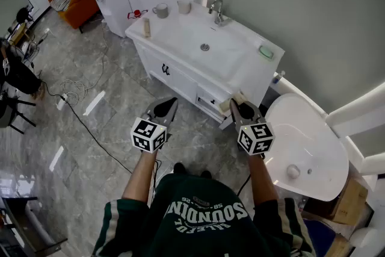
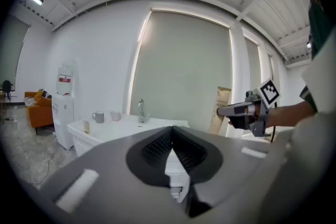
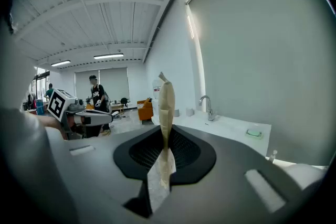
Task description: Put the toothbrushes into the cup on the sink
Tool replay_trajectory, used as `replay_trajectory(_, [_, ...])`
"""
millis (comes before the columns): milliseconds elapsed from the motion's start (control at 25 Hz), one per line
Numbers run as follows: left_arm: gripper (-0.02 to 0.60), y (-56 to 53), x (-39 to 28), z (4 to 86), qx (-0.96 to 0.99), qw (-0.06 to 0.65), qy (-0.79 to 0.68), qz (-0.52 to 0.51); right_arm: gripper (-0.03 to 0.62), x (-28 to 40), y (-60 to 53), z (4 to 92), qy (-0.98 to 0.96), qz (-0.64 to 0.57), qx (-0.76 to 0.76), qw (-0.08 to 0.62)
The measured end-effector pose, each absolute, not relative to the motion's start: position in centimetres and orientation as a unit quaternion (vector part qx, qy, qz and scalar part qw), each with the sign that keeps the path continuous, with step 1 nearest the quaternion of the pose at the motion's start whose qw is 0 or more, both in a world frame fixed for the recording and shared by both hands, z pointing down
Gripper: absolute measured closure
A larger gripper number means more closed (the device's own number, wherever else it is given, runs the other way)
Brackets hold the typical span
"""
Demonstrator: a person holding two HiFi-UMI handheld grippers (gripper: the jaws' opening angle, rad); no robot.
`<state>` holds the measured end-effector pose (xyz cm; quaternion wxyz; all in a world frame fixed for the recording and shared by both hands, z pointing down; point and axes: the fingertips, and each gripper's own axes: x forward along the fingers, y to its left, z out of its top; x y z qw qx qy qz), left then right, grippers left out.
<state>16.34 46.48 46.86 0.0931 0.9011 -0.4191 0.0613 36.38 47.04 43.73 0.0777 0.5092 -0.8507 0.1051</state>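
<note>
Toothbrush (image 3: pixel 166 107), slim and cream-coloured, stands upright, pinched between the right gripper's (image 3: pixel 166 134) jaws, short of the white vanity sink (image 1: pixel 174 33). The left gripper (image 2: pixel 172 131) beside it has its jaws pressed together, empty. Farther off, a grey mug (image 1: pixel 160 9) and a white cup (image 1: pixel 184 6) stand at the counter's back edge near the faucet (image 1: pixel 216 9).

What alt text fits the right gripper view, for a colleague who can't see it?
The right gripper is shut on a slim beige stick, likely a toothbrush, standing upright between its jaws. Beyond it to the right is the white sink counter with its faucet; the left gripper shows at left.
</note>
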Motion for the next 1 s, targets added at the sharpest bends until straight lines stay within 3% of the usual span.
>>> replay_trajectory(560, [0.531,45.7,12.7,47.7,0.902,0.103,-0.416,0.058,0.553,33.0,46.6,44.2,-0.846,0.110,0.518,0.060])
replay_trajectory(1000, [0.531,45.2,5.8,49.2,0.899,0.105,-0.419,0.065,0.551,26.8,44.9,45.7,-0.846,0.121,0.516,0.050])
